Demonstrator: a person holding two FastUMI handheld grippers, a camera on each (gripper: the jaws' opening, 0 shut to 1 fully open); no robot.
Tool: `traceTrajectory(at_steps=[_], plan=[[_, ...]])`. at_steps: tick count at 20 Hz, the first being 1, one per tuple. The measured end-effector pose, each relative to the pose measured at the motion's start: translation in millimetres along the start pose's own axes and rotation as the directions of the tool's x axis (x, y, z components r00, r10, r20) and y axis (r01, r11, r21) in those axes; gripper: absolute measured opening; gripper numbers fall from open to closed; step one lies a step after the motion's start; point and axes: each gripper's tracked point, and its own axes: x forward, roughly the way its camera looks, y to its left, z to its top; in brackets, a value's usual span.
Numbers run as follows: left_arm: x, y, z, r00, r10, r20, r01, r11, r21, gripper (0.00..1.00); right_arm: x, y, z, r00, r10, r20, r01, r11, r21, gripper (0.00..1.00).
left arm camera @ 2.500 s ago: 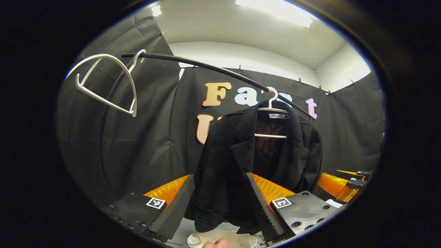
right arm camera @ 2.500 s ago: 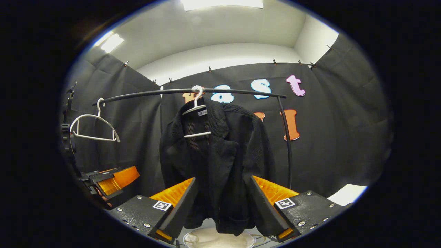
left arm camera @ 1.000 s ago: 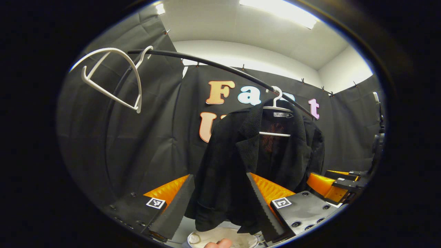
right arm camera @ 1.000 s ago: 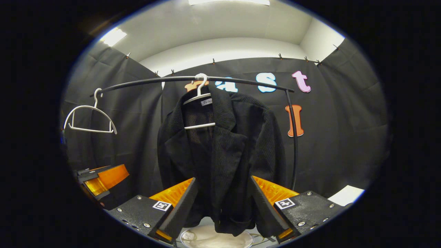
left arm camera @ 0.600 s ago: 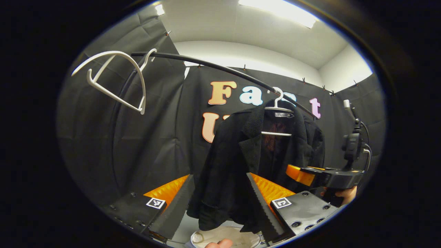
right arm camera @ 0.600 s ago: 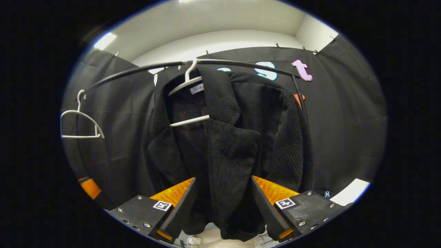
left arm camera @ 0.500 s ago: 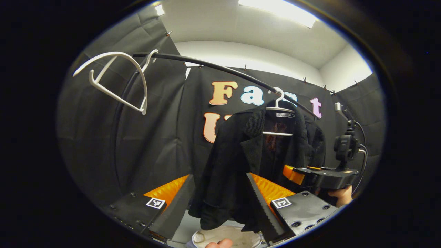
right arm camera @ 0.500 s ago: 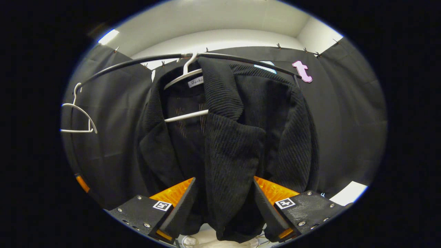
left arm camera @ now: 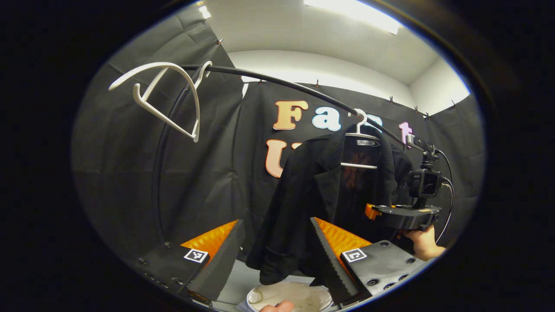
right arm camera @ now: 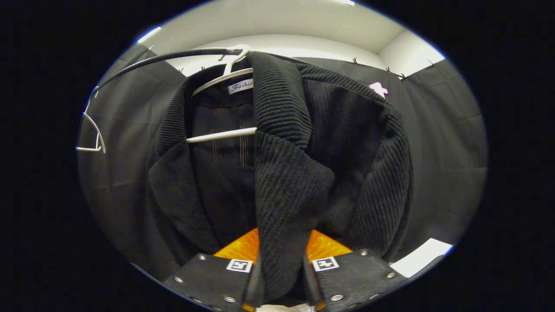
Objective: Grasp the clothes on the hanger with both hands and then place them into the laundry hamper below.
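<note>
The black jacket (right arm camera: 303, 143) hangs on a white hanger (right arm camera: 217, 134) on the rail (left arm camera: 277, 82). R gripper (right arm camera: 282, 277) has its jaws squeezed onto the jacket's front flap. L gripper (left arm camera: 277, 255) has jaws wide apart w/ nothing in them (jacket hem behind). 1 more hanger (left arm camera: 164, 99) hangs bare; hamper (left arm camera: 295, 294) sits below.

Two white hangers (left arm camera: 167, 97) (left arm camera: 362, 143), one black jacket (left arm camera: 321, 203), one rail (left arm camera: 277, 84), one hamper (left arm camera: 290, 297).
</note>
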Motion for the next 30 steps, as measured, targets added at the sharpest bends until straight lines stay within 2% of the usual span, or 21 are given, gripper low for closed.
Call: traceTrajectory(at_steps=[1,2,3,5,6,7,8,9,10,11,14,16,17,18,20,21,23,26,30], plan=[[1,1,-1,1.000,-0.009,-0.004,0.009,1.000,-0.003,0.96,-4,-3,1,1.000,-0.001,-0.001,0.001,1.000,-0.007,0.20],[4,-1,-4,1.000,-0.022,-0.009,0.022,1.000,-0.007,0.92,-6,-2,1,1.000,0.019,-0.001,-0.019,1.000,-0.011,0.07],[8,-5,-6,0.999,-0.040,-0.015,0.040,0.999,-0.015,0.92,-13,0,2,0.999,0.039,-0.002,-0.039,0.999,-0.013,0.12],[22,-21,-15,0.995,-0.091,-0.028,0.090,0.995,-0.036,1.00,-28,-1,8,0.998,0.066,0.008,-0.066,0.998,-0.008,0.10],[30,-32,-18,0.992,-0.122,-0.032,0.121,0.992,-0.045,0.96,-38,-3,12,0.997,0.070,0.013,-0.070,0.998,-0.001,0.09],[39,-42,-22,0.987,-0.154,-0.036,0.152,0.987,-0.051,0.96,-47,-4,17,0.997,0.077,0.021,-0.077,0.997,0.005,0.08],[48,-54,-26,0.982,-0.183,-0.042,0.181,0.982,-0.051,0.96,-56,-7,23,0.997,0.078,0.030,-0.078,0.997,0.005,0.14],[61,-64,-30,0.977,-0.210,-0.046,0.208,0.977,-0.048,0.96,-63,-11,29,0.996,0.076,0.039,-0.076,0.997,0.001,0.08],[73,-77,-34,0.970,-0.237,-0.049,0.235,0.971,-0.041,0.96,-69,-14,34,0.996,0.075,0.049,-0.075,0.997,-0.004,0.08],[85,-91,-39,0.962,-0.267,-0.051,0.265,0.964,-0.032,0.92,-75,-17,39,0.996,0.072,0.058,-0.072,0.997,-0.009,0.08],[121,-120,-50,0.957,-0.289,-0.037,0.289,0.957,-0.003,1.00,-86,-24,50,0.995,0.061,0.076,-0.060,0.998,-0.017,0.08],[147,-120,-59,0.974,-0.227,-0.026,0.227,0.974,0.024,0.92,-91,-27,56,0.995,0.054,0.085,-0.053,0.998,-0.023,0.08],[162,-118,-64,0.982,-0.186,-0.019,0.187,0.982,0.042,0.96,-92,-27,58,0.995,0.051,0.091,-0.049,0.998,-0.027,0.08],[176,-116,-69,0.989,-0.148,-0.016,0.149,0.987,0.057,0.92,-93,-28,60,0.994,0.049,0.095,-0.046,0.999,-0.030,0.08],[198,-114,-77,0.995,-0.096,-0.010,0.096,0.993,0.071,0.92,-97,-29,60,0.995,0.044,0.095,-0.041,0.999,-0.031,0.08],[206,-113,-78,0.998,-0.070,-0.001,0.069,0.995,0.075,1.00,-97,-29,60,0.995,0.044,0.095,-0.042,0.999,-0.030,0.08],[215,-110,-77,0.999,-0.027,0.025,0.024,0.995,0.093,0.99,-97,-28,62,0.994,0.043,0.099,-0.040,0.999,-0.032,0.09],[213,-86,-69,0.995,0.073,0.073,-0.082,0.988,0.133,0.94,-99,-29,61,0.994,0.042,0.097,-0.040,0.999,-0.027,0.09],[203,-35,-50,0.969,0.205,0.140,-0.231,0.952,0.201,0.92,-96,-28,59,0.994,0.053,0.098,-0.053,0.999,0.000,0.09]])
